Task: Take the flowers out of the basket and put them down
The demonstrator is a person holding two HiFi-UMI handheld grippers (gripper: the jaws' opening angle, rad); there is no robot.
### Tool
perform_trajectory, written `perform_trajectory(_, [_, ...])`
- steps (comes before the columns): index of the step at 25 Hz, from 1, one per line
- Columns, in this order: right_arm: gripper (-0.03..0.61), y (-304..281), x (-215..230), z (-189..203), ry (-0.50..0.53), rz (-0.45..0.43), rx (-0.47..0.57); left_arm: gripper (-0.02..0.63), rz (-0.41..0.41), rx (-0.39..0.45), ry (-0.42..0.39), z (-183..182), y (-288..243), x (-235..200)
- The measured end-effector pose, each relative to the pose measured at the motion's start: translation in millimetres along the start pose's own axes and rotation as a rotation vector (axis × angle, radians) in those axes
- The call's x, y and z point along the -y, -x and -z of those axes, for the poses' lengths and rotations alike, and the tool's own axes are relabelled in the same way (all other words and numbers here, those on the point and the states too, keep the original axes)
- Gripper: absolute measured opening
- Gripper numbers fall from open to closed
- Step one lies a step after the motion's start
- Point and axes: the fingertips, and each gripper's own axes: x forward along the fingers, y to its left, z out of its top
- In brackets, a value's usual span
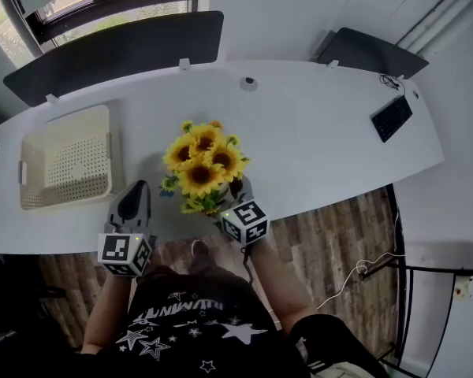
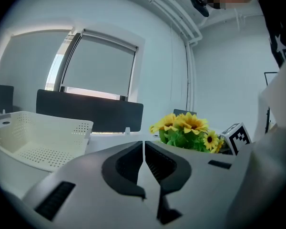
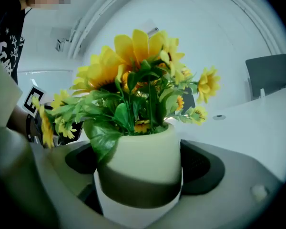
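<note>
White curved tabletop (image 1: 315, 132) w/ dark divider panels along the back edge, a window behind, wood-pattern floor in front. The cream perforated basket (image 1: 67, 160) sits at the tabletop's left end and holds nothing that shows.

The flowers (image 1: 201, 164), yellow sunflower-type heads w/ green leaves, are out of the basket and well to its right, over the front part of the tabletop. They stand upright in a cream pot (image 3: 143, 147) w/ a dark band round its lower half. Right tongs (image 3: 142, 175) are pinching that pot, one pad on each side. Can't tell whether the pot's base touches the tabletop.

Left tongs (image 2: 144, 156) are pressed together w/ nothing between them, and sit between the basket and the flowers, near the front edge.

Writing: no brand or label visible on pot or basket. Each tool's cube (image 1: 245, 222) carries black-and-white square marker patterns, no letters. The person's dark shirt (image 1: 197, 321) has white stars and a line of print, too blurred to read. A small black slab (image 1: 392, 117) at far right is prob. a keypad.
</note>
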Motion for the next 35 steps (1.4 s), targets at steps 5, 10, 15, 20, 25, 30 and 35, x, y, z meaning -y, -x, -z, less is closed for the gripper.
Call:
perform_trajectory(5, [0.502,-14,-2,32,0.031,-0.016,-0.101,0.021,-0.026,-0.018,0.006,15,4,-5])
perform_trajectory(10, [0.502,-22,-7,40,0.042,-0.027,-0.127,0.021,-0.055,-0.039,0.018,25,14,-14])
perform_trajectory(15, [0.502,-29,-5,46,0.023,-0.019,-0.145,0.021,-0.073,-0.046,0.026,31,19,-19])
perform_trajectory(20, [0.502,-40,-8,47,0.04,-0.003,-0.169,0.021,-0.083,-0.056,0.026,36,25,-19])
perform_trajectory(25, [0.503,-49,-11,52,0.09,0.03,-0.178,0.021,-0.093,-0.068,0.03,38,32,-23])
perform_trajectory(30, [0.504,-52,-21,54,0.16,0.057,-0.216,0.021,-0.075,-0.073,0.022,40,37,-28])
perform_trajectory(35, [0.505,-49,-17,56,0.144,0.151,-0.201,0.021,-0.016,-0.082,0.02,38,46,-32])
